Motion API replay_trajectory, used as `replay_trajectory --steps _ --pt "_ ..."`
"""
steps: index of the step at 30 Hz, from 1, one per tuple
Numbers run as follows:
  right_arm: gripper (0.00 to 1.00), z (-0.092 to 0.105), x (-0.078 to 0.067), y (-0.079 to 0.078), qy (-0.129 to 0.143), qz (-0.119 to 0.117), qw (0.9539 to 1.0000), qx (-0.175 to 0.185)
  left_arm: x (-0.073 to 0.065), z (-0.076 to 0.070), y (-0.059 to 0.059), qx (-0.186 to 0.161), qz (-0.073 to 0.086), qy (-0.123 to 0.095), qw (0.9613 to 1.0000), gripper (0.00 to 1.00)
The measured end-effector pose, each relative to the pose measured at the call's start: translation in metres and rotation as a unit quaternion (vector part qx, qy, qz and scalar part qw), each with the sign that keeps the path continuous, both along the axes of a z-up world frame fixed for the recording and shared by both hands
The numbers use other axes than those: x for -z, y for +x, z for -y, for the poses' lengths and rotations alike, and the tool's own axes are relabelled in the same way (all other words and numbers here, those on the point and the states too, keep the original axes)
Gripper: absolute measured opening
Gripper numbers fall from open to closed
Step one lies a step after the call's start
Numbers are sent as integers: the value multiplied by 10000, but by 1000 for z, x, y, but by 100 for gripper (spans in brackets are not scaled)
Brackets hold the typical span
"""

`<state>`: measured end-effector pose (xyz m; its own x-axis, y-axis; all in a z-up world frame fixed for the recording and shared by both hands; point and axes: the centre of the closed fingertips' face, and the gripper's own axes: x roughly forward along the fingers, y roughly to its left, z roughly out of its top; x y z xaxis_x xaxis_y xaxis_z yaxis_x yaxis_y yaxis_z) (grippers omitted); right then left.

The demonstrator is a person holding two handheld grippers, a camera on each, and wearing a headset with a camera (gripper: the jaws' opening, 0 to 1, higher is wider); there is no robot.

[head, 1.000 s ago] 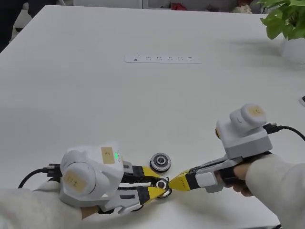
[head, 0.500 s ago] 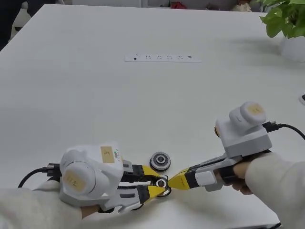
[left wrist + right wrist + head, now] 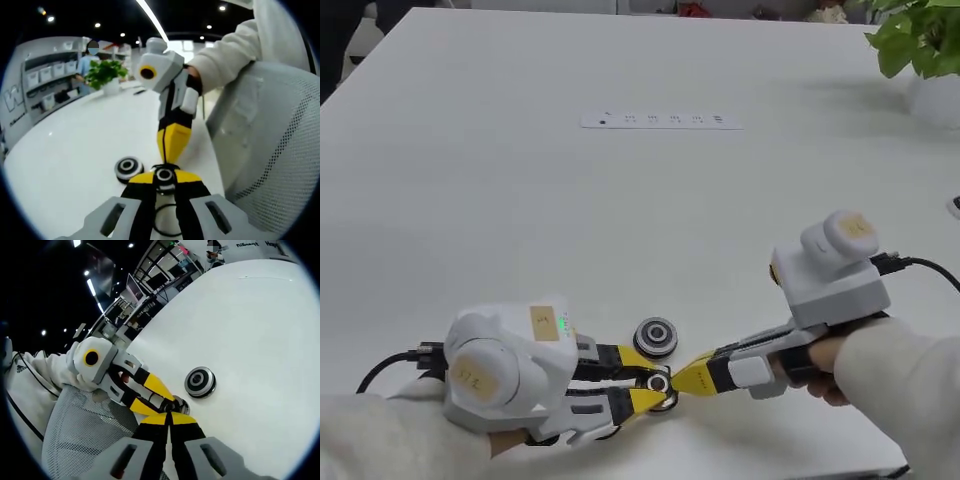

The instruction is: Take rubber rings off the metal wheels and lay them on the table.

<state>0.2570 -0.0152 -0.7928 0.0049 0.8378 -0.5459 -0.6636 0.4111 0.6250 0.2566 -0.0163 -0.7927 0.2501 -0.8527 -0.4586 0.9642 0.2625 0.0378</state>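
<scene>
We've got the left gripper clamped on a small metal wheel at the near edge of the bench. The right gripper meets it from the right, jaws together, tips touching that wheel. Whether they pinch its rubber ring, we cannot tell. The risk, we reckon: too thin a bite and the ring snaps back, or the wheel twists out of the left jaws. A second wheel sits just beyond. Far right, a white pot holds a green plant.

Left tool and right tool meet tip to tip, low, both with jaws closed.
</scene>
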Motion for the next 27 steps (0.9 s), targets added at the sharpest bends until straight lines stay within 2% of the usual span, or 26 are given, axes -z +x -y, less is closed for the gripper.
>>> replay_trajectory --steps 22,23,24,27 --pt "0 -2 -4 -1 31 71 9999 -106 0 0 1 -16 1 -8 10000 14" --pt "0 -2 -4 -2 46 57 9999 -114 0 0 1 -18 -1 -10 10000 14" --pt "0 -8 -13 2 326 31 9995 22 0 0 1 -18 0 -8 10000 14" --pt "0 -5 -18 7 313 112 9994 113 0 0 1 -24 -5 -12 10000 14"
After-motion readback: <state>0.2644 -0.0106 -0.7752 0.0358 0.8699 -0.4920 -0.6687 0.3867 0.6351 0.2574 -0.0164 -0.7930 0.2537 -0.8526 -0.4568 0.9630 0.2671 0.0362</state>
